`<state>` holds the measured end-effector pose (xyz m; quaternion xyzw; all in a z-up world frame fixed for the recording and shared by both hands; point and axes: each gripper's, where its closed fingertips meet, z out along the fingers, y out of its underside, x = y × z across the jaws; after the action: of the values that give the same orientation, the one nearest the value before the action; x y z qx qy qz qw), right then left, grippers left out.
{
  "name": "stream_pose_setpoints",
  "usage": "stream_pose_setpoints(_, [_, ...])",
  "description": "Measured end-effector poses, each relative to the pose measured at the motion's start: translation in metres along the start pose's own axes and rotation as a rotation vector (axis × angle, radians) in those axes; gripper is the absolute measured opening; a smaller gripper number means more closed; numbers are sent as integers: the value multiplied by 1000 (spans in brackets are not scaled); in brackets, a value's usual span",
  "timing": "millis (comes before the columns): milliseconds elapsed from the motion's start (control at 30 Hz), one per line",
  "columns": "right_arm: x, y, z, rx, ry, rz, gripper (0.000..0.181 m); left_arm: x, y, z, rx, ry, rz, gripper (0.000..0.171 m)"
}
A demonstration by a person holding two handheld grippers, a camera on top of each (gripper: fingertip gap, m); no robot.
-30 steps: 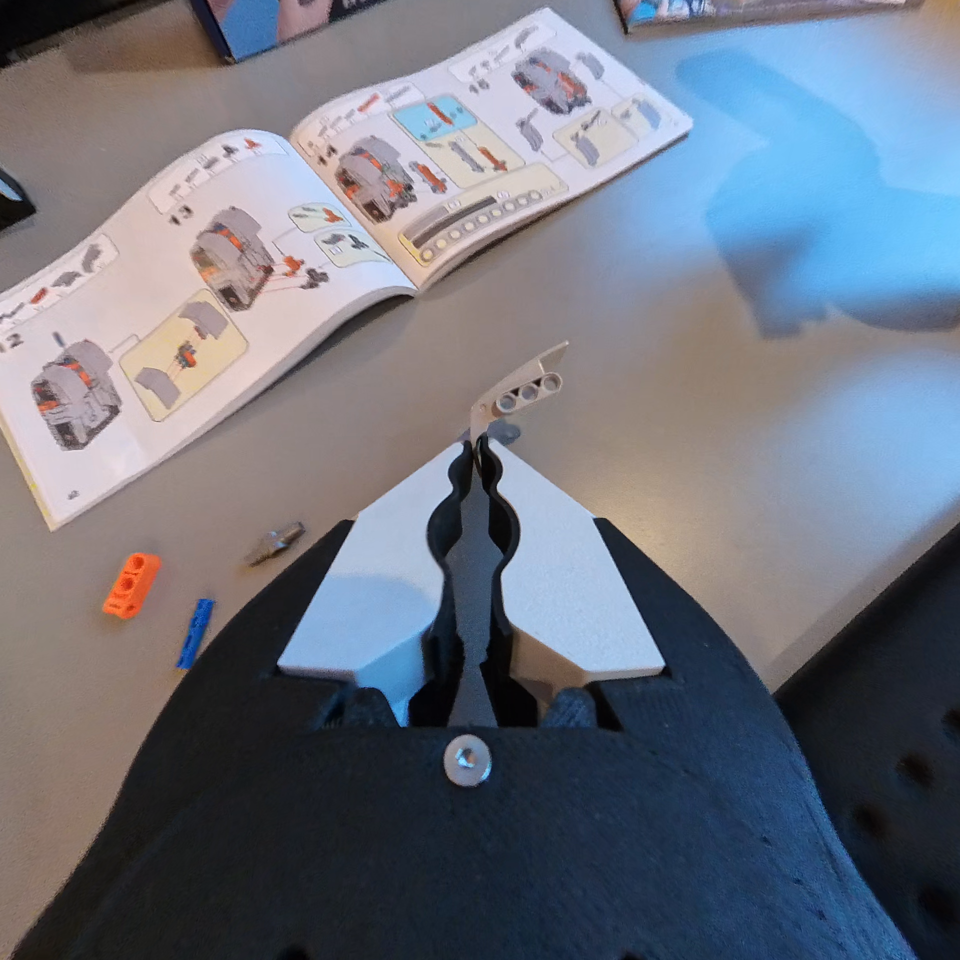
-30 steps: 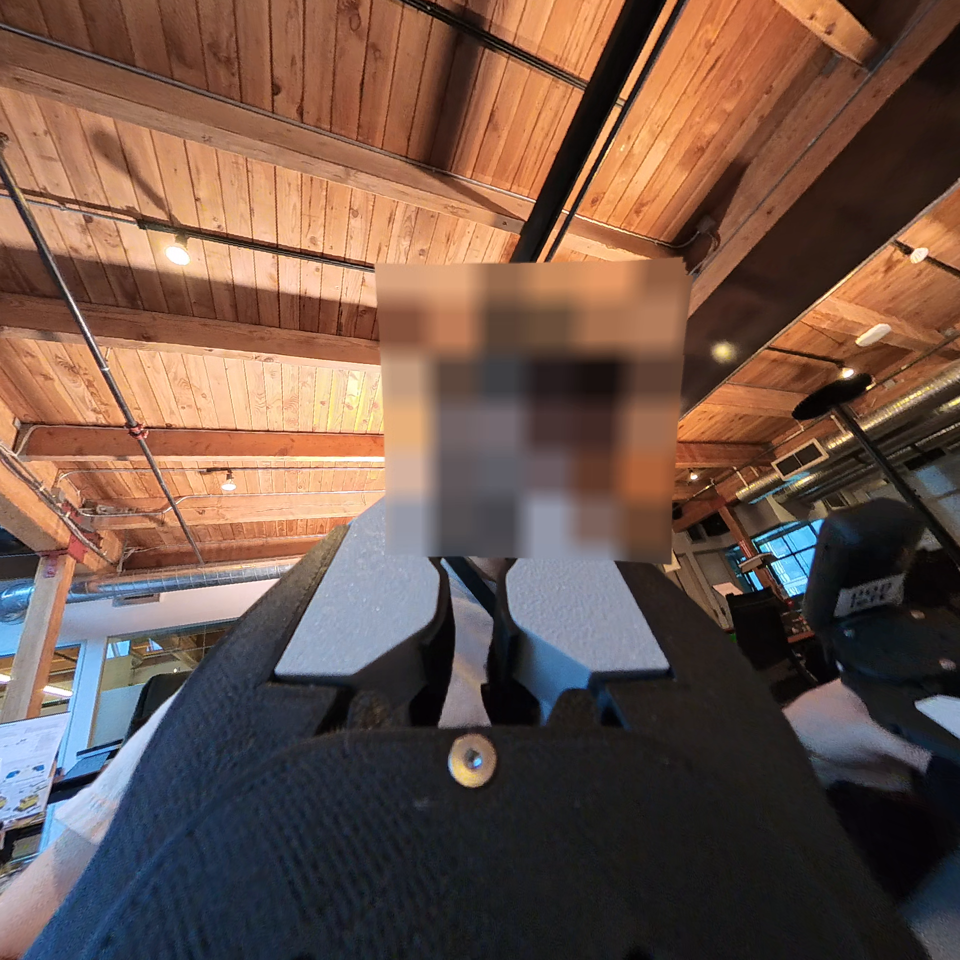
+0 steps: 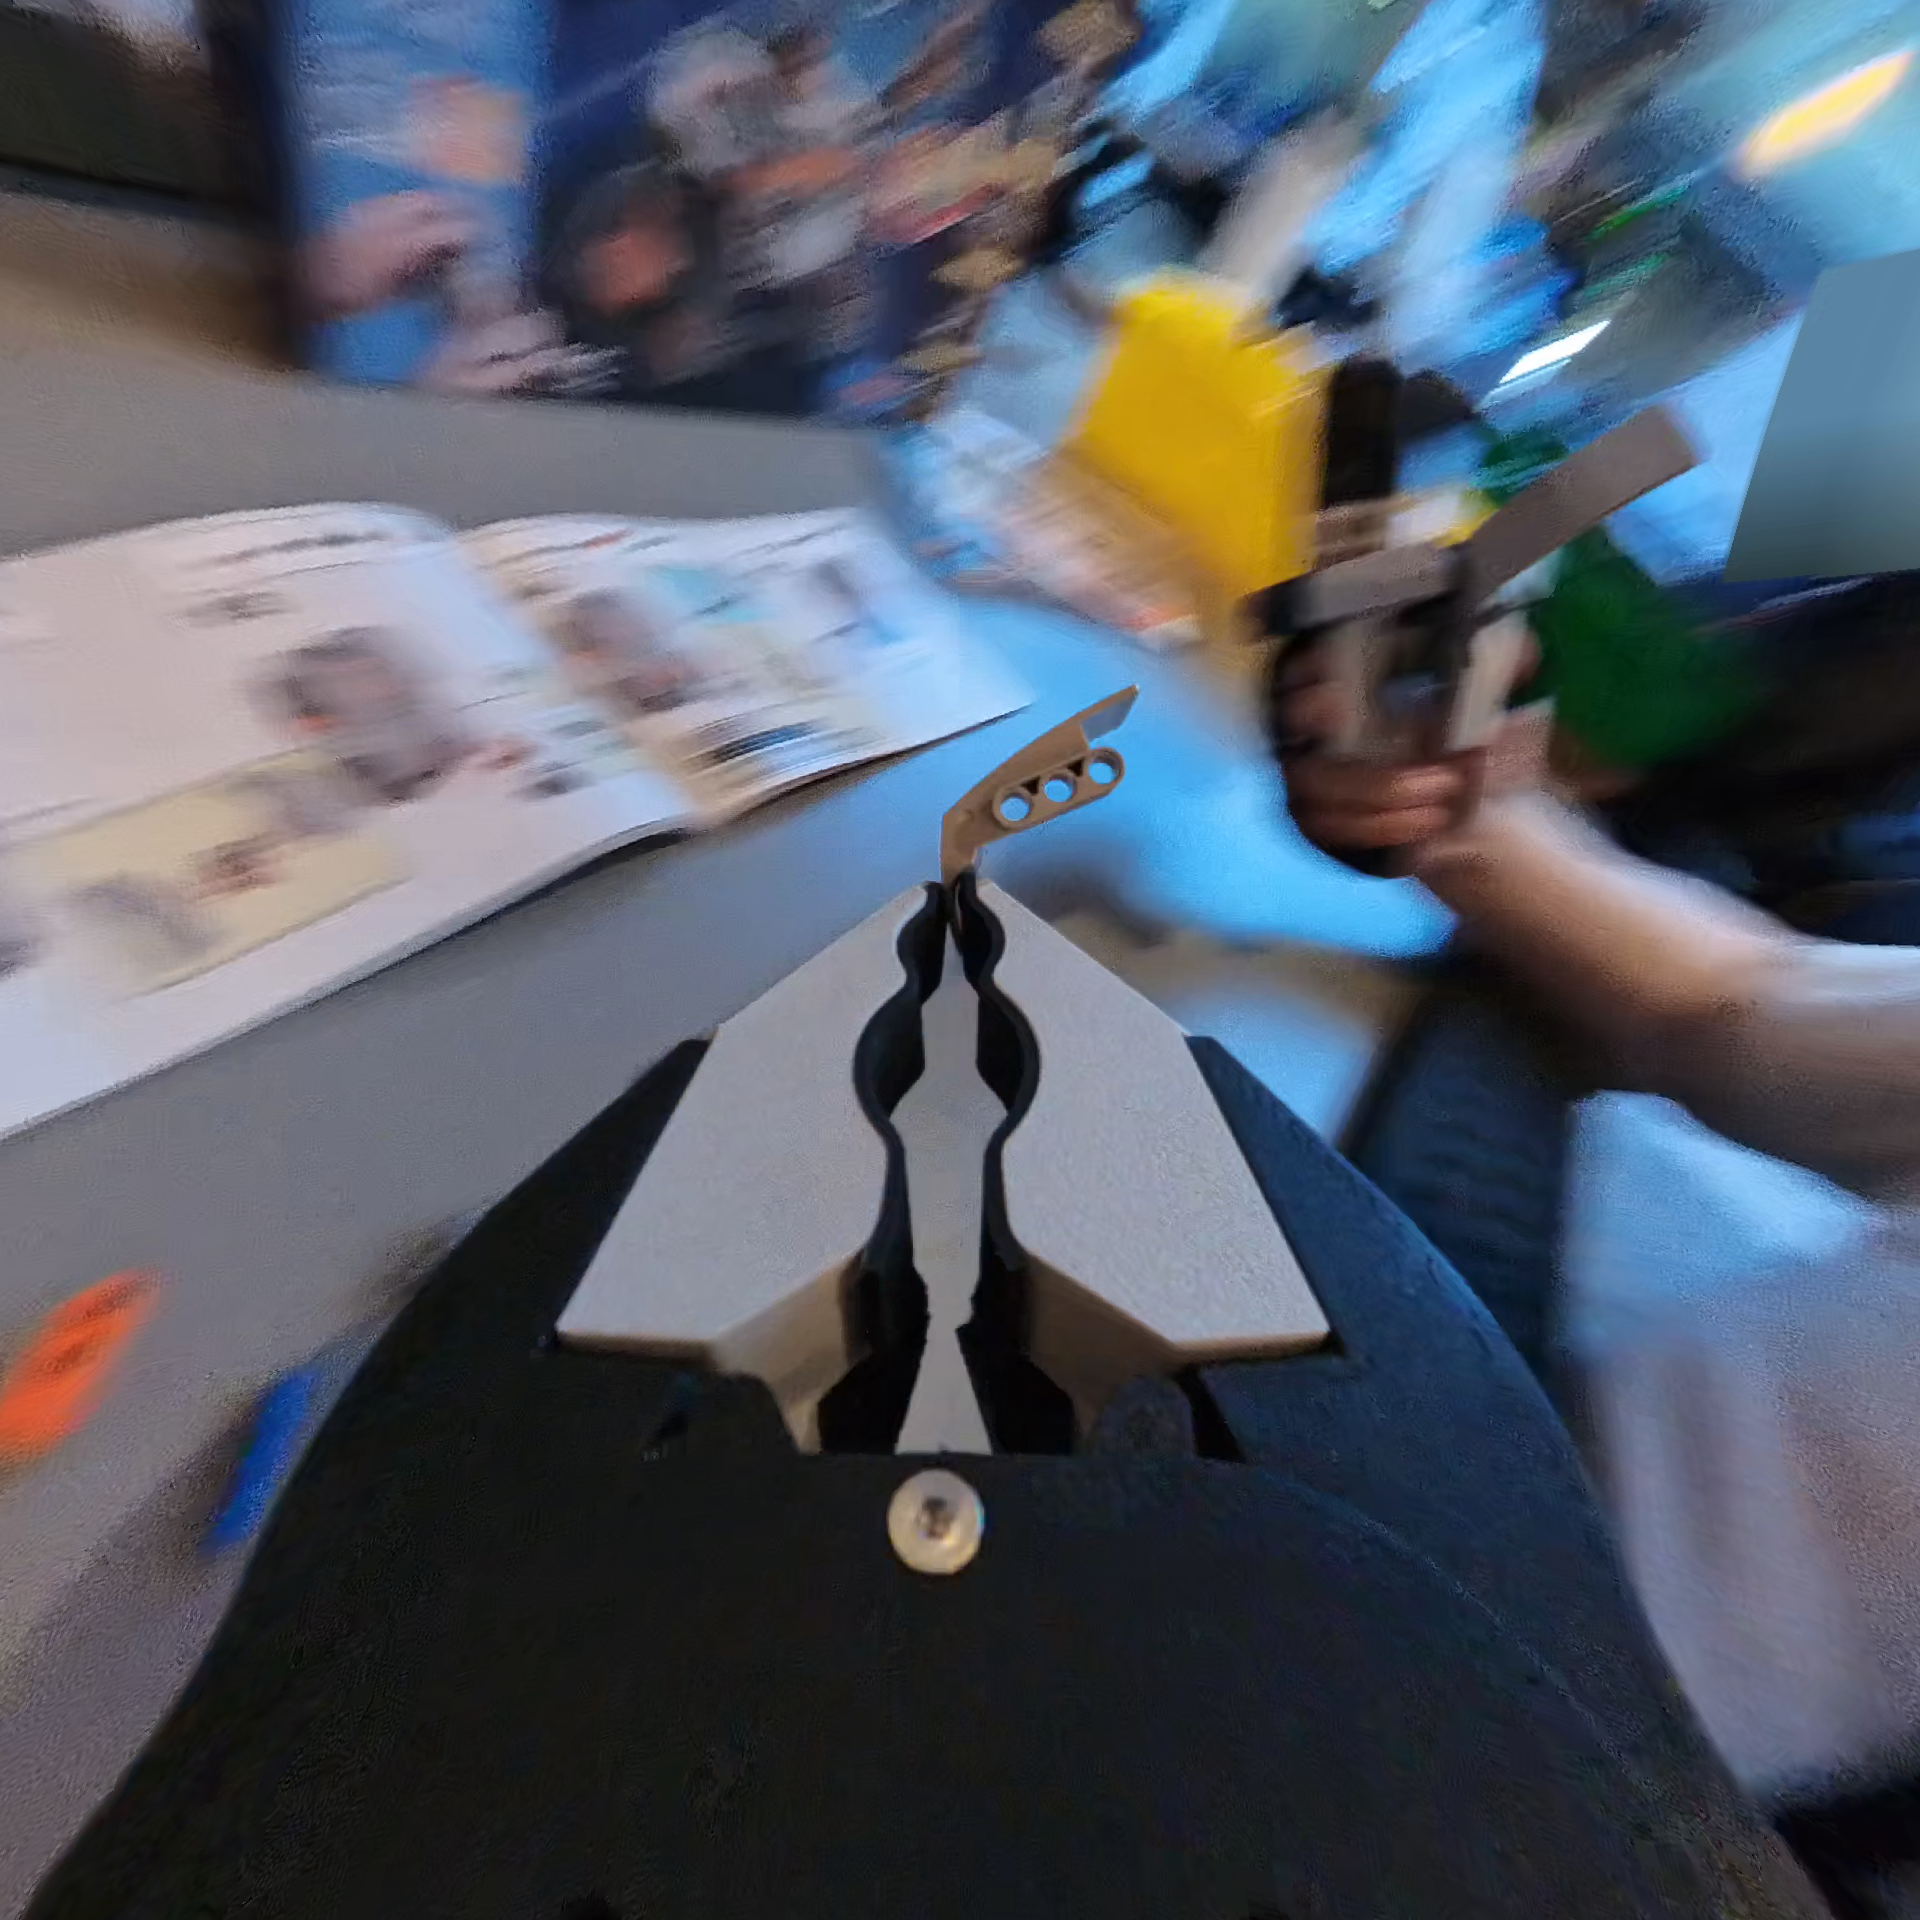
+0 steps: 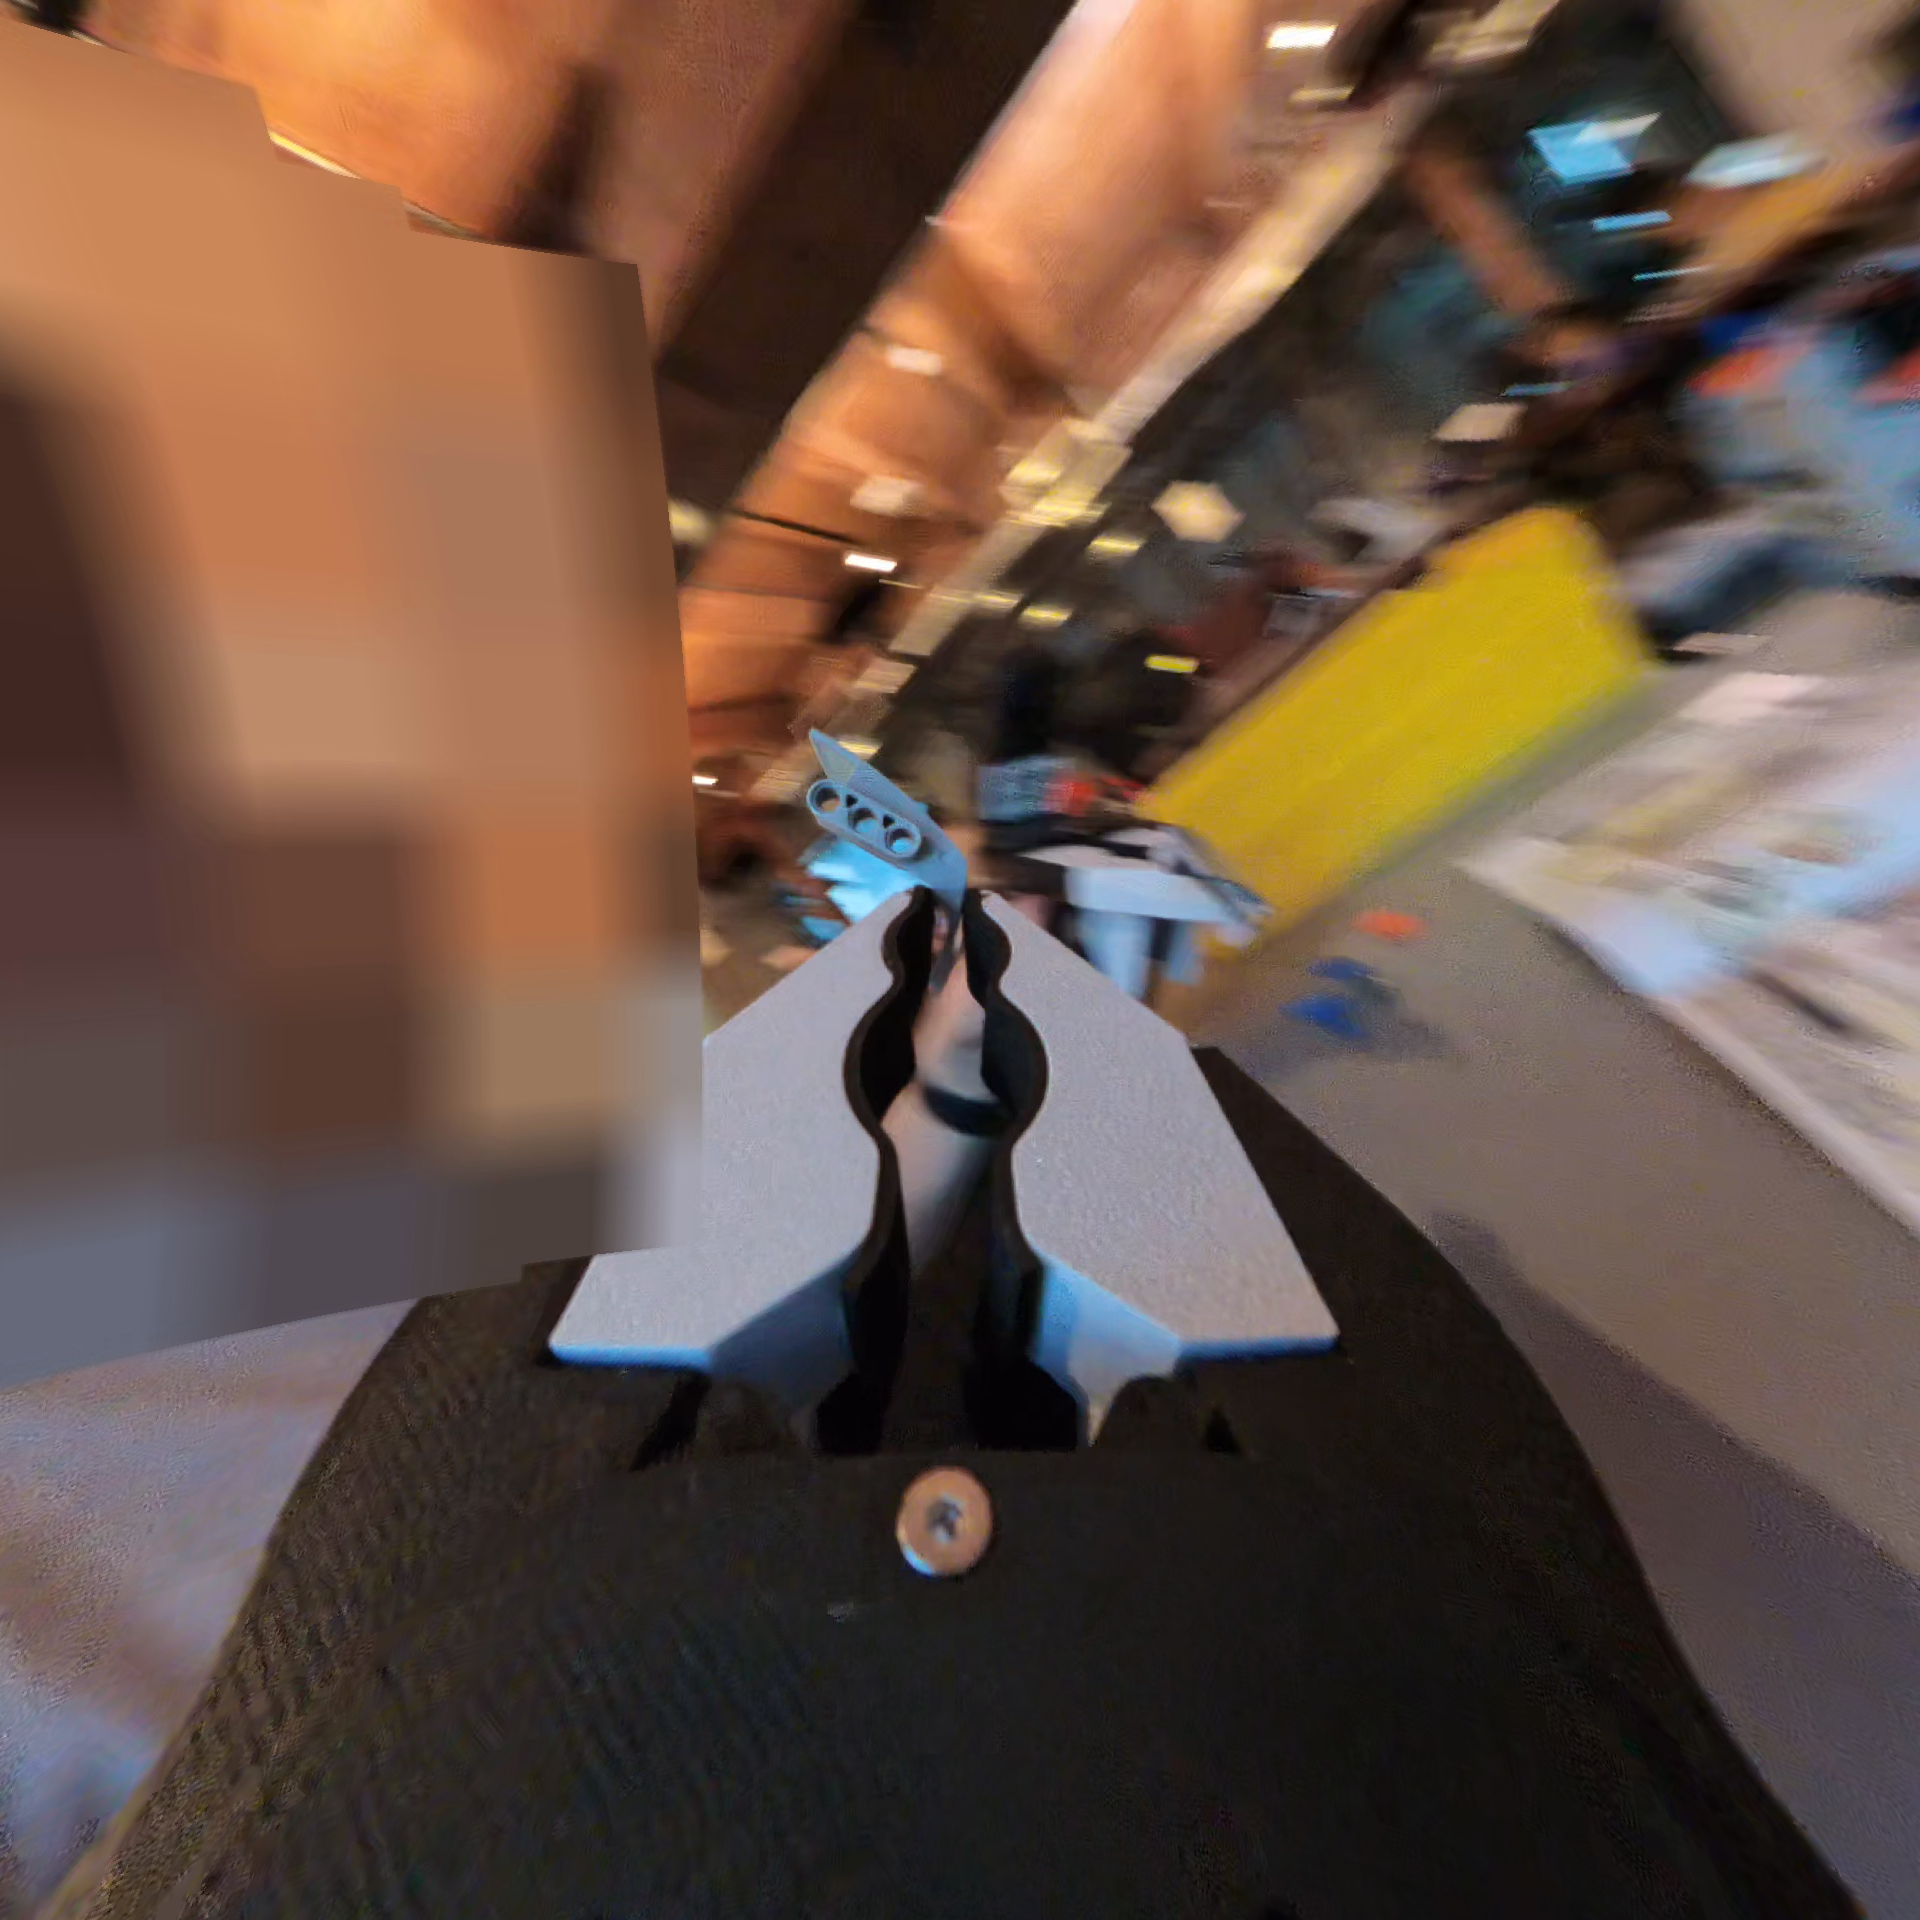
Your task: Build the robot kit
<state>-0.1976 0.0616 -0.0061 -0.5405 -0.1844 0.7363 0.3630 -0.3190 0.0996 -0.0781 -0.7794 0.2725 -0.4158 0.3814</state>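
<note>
Left wrist view shows the left hand-held gripper with its jaws pinched on the thin stem of a grey angled piece with three holes, so that the holed arm juts up and to the right, clear of the fingertips and off the grey bench; holding it by the stem alone leaves the holes free and in sight. An open instruction booklet lies flat on the bench to the left, spread so both pages face up, and an orange piece and a blue piece lie loose near the lower left. Far right, a person's hand grips the other tool, with a yellow box behind it. Right wrist view has the right hand-held gripper nearly closed, a similar grey holed piece standing at its tips; whether the tips clamp it or it only sits in line with them I cannot tell. Both views are smeared by motion, so the booklet's pages, the boxes behind and the small parts are hard to make out, and a mosaic patch covers the left of the right view.
</note>
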Motion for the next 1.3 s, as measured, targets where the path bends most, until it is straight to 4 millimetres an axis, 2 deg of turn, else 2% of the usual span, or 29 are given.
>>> stream_pose_setpoints(33, [15,4,-3,-19,93,-31,4,-9,6,3,-26,-78,15,0])
stream_pose_setpoints(133, [29,3,-7,-26,166,-16,4,-12,22,16,-100,-139,-24,0])
stream_pose_setpoints(200, [39,4,-11,-32,235,-40,4,-19,38,24,-198,-238,49,1])
stream_pose_setpoints(367, [41,5,-11,-49,267,-75,3,-29,52,34,-321,-458,274,1])
stream_pose_setpoints(500, [37,5,-10,-56,267,-97,4,-28,59,41,-344,-492,301,1])
stream_pose_setpoints(733, [36,5,-11,-61,270,-96,4,-42,57,33,-315,-547,216,1])
stream_pose_setpoints(867, [36,7,-10,-68,260,-84,4,-48,55,30,-326,-592,245,1])
stream_pose_setpoints(1300, [36,8,-10,-83,264,-93,3,-45,55,34,-341,-592,297,1])
